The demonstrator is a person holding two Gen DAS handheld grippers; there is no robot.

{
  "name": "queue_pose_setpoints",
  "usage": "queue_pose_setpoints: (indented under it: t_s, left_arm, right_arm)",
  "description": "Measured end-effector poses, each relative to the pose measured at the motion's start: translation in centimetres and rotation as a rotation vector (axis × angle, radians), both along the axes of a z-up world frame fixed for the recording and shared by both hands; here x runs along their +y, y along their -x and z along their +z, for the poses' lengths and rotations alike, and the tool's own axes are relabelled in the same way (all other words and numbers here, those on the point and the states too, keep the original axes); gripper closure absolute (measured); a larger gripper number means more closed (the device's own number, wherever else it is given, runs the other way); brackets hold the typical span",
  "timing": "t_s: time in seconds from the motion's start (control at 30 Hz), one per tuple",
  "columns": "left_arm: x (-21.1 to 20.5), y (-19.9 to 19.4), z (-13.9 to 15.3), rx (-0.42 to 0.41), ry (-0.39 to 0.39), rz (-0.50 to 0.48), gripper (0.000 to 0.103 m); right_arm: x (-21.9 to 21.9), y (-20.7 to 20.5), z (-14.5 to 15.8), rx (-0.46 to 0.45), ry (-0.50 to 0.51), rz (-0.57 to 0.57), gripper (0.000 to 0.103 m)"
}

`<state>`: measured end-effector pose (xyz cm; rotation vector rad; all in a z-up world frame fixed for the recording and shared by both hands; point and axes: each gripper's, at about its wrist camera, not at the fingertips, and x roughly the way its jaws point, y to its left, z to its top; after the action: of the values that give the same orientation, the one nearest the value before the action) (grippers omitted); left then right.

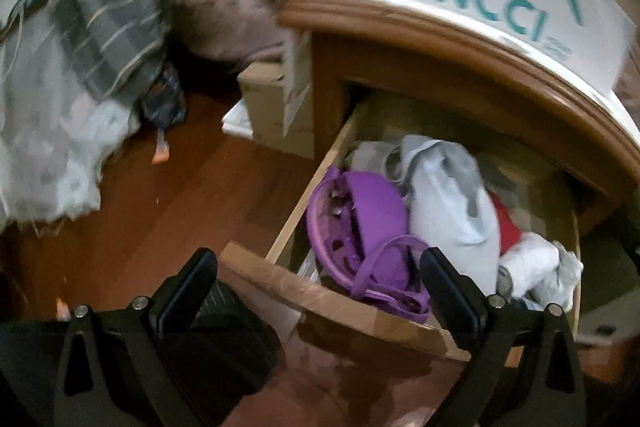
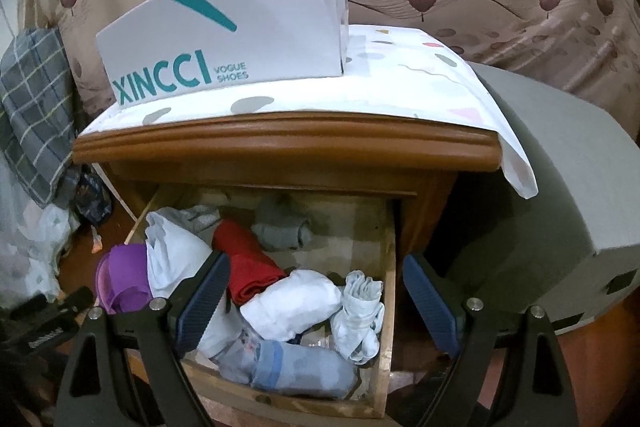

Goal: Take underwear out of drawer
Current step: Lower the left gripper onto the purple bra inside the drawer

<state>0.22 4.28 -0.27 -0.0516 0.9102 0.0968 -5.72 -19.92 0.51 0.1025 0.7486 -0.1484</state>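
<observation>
The wooden drawer (image 2: 390, 291) of a bedside cabinet stands pulled out, full of folded clothes. A purple bra (image 1: 368, 227) lies at its left end, also visible in the right wrist view as purple bra (image 2: 120, 279). Beside it sit a pale white-grey garment (image 1: 452, 203), a red folded piece (image 2: 248, 263), a white roll (image 2: 296, 301), grey socks (image 2: 284, 231) and a pale blue patterned piece (image 2: 304, 371). My left gripper (image 1: 316, 291) hangs open above the drawer's front left corner, near the bra. My right gripper (image 2: 316, 303) is open over the drawer's front, empty.
A white XINCCI shoe box (image 2: 224, 39) rests on the cloth-covered cabinet top (image 2: 288, 143). A grey checked cloth (image 1: 116, 11) and bedding hang at the left over red-brown floor (image 1: 160, 195). Cardboard boxes (image 1: 276, 103) stand left of the cabinet; a grey padded block (image 2: 560, 195) stands to its right.
</observation>
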Motion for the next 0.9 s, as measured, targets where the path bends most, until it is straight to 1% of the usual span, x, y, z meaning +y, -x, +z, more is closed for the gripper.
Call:
queue_pose_setpoints:
  t_s: [0.07, 0.13, 0.3, 0.4, 0.5, 0.57, 0.67, 0.8, 0.9]
  left_arm:
    - [-0.6, 0.0, 0.6, -0.016, -0.023, -0.047, 0.003]
    - [-0.9, -0.2, 1.1, -0.033, -0.028, -0.092, 0.003]
    - [-0.9, -1.4, 1.7, -0.016, -0.004, -0.169, 0.003]
    - [-0.7, -2.5, 1.9, -0.024, -0.029, -0.209, 0.003]
    - [-0.3, -3.6, 1.5, -0.008, -0.032, -0.246, 0.003]
    - [-0.1, -3.9, 1.1, 0.008, -0.015, -0.259, 0.003]
    - [0.3, -4.3, 0.4, 0.036, 0.032, -0.28, 0.003]
    - [0.8, -5.0, -0.7, 0.094, 0.101, -0.27, 0.003]
    - [0.9, -5.2, -1.1, 0.104, 0.114, -0.257, 0.003]
  right_arm:
    - [0.2, -0.1, -0.2, 0.009, 0.008, 0.01, 0.013]
    - [0.4, -0.1, -0.3, 0.016, 0.019, 0.02, 0.013]
    - [0.8, -0.3, -0.6, 0.034, 0.037, 0.041, 0.013]
    - [0.7, -0.5, -0.9, 0.055, 0.037, 0.055, 0.013]
    - [0.5, -0.6, -1.2, 0.071, 0.038, 0.064, 0.013]
    - [0.4, -0.8, -1.4, 0.085, 0.035, 0.07, 0.013]
    - [0.2, -0.9, -1.9, 0.104, 0.014, 0.083, 0.013]
    - [-0.4, -1.1, -2.3, 0.125, 0.004, 0.059, 0.013]
    - [-0.9, -1.1, -2.3, 0.118, -0.018, 0.036, 0.013]
